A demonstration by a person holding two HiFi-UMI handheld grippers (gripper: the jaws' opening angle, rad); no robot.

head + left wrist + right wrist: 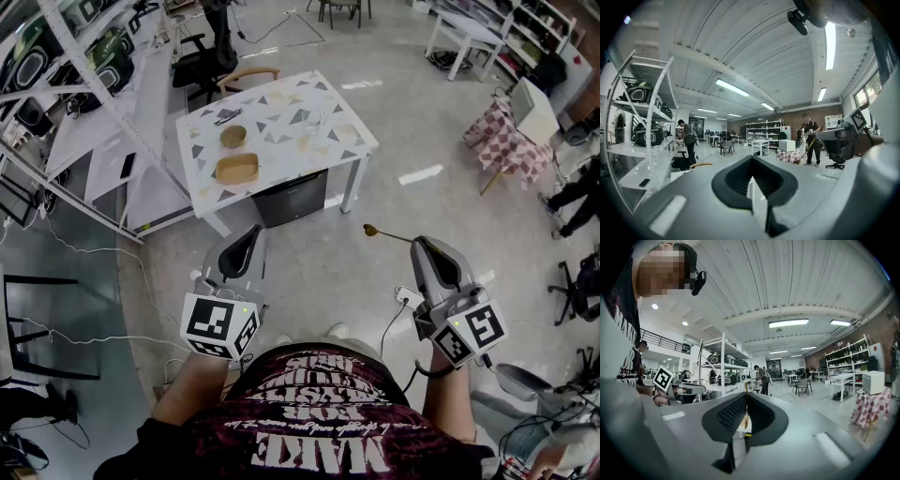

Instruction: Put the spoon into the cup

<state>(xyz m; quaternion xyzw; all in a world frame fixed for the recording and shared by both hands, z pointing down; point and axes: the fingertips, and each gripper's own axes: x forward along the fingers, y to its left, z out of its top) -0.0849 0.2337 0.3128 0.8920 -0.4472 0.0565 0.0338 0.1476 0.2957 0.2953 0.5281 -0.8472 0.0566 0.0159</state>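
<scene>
A thin golden spoon [371, 230] sticks out level from my right gripper [419, 246], which is shut on its handle. In the right gripper view the spoon [746, 401] runs upright between the dark pads of that gripper [746, 417]. My left gripper [251, 236] is held at waist height, shut and empty, and its pads meet in the left gripper view [753, 182]. Both grippers are well short of the white patterned table [342, 141]. On it stands a small round brown vessel [232, 136]; I cannot tell whether it is the cup.
A wooden tray [236, 169] and dark utensils [228, 115] also lie on the table, with a dark box [291, 195] under it. White shelving [94, 103] lines the left. A checked cloth [506, 141] hangs at the right. Cables [103, 253] cross the floor.
</scene>
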